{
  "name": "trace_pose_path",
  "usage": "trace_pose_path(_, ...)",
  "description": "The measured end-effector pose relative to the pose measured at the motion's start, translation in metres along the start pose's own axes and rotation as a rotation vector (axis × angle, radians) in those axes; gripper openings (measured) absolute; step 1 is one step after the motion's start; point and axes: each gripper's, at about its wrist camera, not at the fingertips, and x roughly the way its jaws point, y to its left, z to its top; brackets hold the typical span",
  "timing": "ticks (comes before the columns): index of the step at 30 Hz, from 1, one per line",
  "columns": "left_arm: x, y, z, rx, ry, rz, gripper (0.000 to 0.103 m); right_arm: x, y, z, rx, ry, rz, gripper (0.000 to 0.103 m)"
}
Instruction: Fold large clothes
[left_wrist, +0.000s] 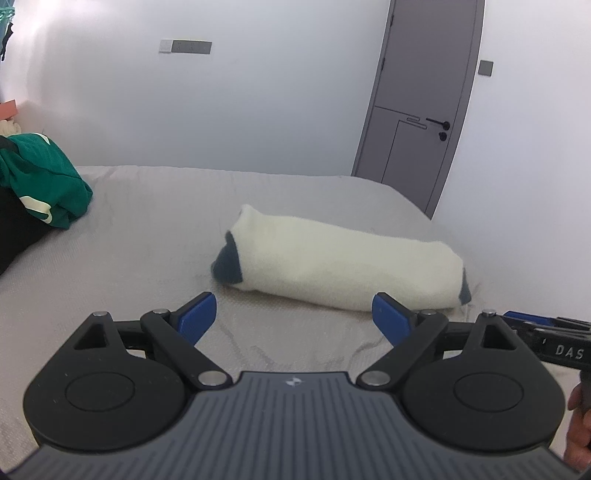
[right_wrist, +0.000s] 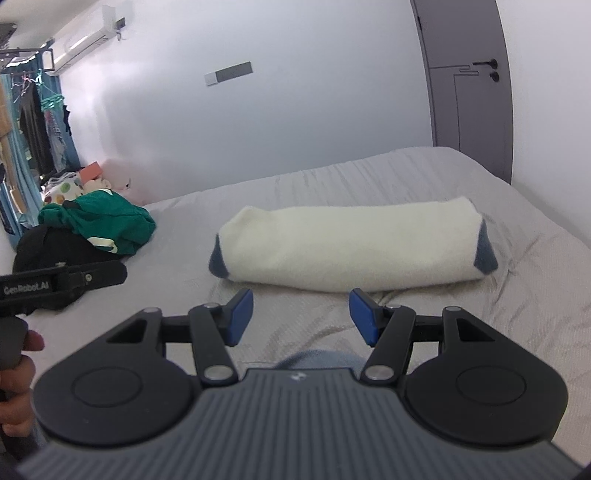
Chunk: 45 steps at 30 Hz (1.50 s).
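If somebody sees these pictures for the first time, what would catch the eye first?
Probably the cream garment, folded into a long bundle with dark blue corners, lying in the middle of the grey bed. Next, the green garment heaped on dark clothes at the bed's left side. Both grippers, left and right, are open and empty.

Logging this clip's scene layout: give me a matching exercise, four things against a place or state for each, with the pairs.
Things:
1. cream bundle
2. green garment
3. left claw
4. door

Places or states:
A. heaped at the bed's left edge
B. open, nothing between its pads
C. folded, lying mid-bed
D. shut, in the far wall

Pairs: 1-C, 2-A, 3-B, 4-D
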Motion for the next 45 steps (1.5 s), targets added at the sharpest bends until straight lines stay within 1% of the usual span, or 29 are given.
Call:
trace_pose_path(5, 0.005, 0.005, -0.001, -0.003, 0.018, -0.009, 0.094, 0.004, -0.002, -0.003, 0.01, 0.013, -0.005, 0.062)
trace_pose_path(8, 0.005, 0.003, 0.0, 0.012, 0.017, 0.003, 0.094, 0.007, -0.002, -0.003, 0.011, 0.021, -0.005, 0.061)
trace_pose_path(22, 0.005, -0.004, 0.0, 0.035, 0.016, 0.0, 0.094, 0.006, 0.003, -0.003, -0.007, 0.007, -0.032, 0.062)
trace_pose_path(29, 0.004, -0.004, 0.0, 0.036, 0.01, -0.009, 0.098, 0.005, 0.002, 0.0, -0.015, -0.003, -0.051, 0.062)
trace_pose_path(30, 0.003, -0.004, 0.0, 0.033, 0.009, -0.009, 0.099, 0.005, 0.002, 0.001, -0.021, -0.003, -0.057, 0.064)
trace_pose_path(31, 0.003, -0.003, 0.0, 0.029, 0.007, -0.007, 0.1, 0.004, 0.001, 0.001, -0.022, -0.007, -0.064, 0.079)
trace_pose_path(32, 0.003, -0.003, 0.0, 0.026, 0.005, -0.004, 0.1, 0.004, 0.0, 0.001, -0.019, -0.018, -0.068, 0.096)
trace_pose_path(33, 0.002, -0.003, 0.0, 0.026, 0.004, -0.002, 0.1, 0.003, -0.001, 0.002, -0.018, -0.024, -0.07, 0.103)
trace_pose_path(36, 0.001, -0.003, 0.0, 0.024, 0.003, 0.003, 0.1, 0.005, -0.003, 0.002, -0.019, -0.014, -0.089, 0.103)
trace_pose_path(45, 0.003, -0.005, 0.0, 0.019, 0.018, 0.004, 0.101, 0.01, -0.003, -0.001, -0.018, 0.005, -0.078, 0.103)
